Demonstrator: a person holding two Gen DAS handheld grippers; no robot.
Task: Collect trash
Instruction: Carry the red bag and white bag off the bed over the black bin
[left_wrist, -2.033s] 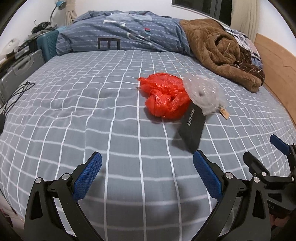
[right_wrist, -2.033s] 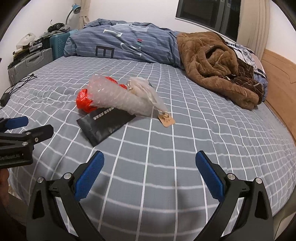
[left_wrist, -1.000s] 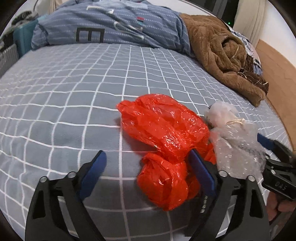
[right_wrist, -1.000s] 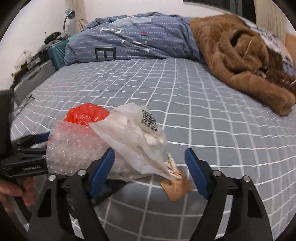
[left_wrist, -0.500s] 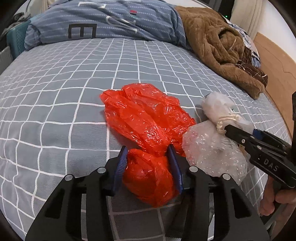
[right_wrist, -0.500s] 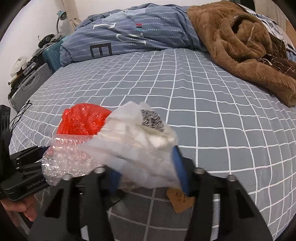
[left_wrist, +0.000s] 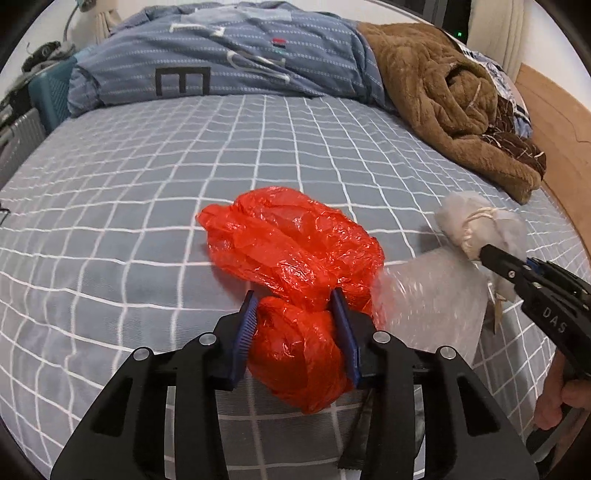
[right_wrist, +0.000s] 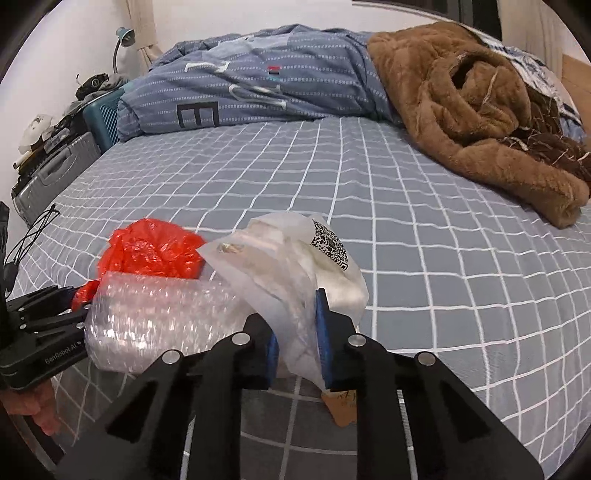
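Observation:
A crumpled red plastic bag (left_wrist: 295, 254) lies on the grey checked bed; my left gripper (left_wrist: 295, 328) is shut on its near lobe. It also shows in the right wrist view (right_wrist: 151, 251). My right gripper (right_wrist: 299, 332) is shut on a white translucent plastic bag (right_wrist: 295, 266) with a QR label. In the left wrist view this bag (left_wrist: 476, 225) shows at the right with the right gripper (left_wrist: 484, 254) on it. A bubble wrap piece (right_wrist: 159, 317) lies between the two bags, also in the left wrist view (left_wrist: 432, 291). A black flat packet (left_wrist: 365, 417) lies under them, mostly hidden.
A brown fleece blanket (right_wrist: 472, 107) is heaped at the back right. A blue striped duvet (right_wrist: 258, 85) lies across the head of the bed. Suitcases (right_wrist: 55, 173) and a black cable (right_wrist: 33, 232) are at the left edge. A brown paper tag (right_wrist: 341, 406) hangs under the white bag.
Both grippers moved in from the bed's near edge and shut, the left on the red bag, the right on the white bag. Since half a second ago both have risen slightly.

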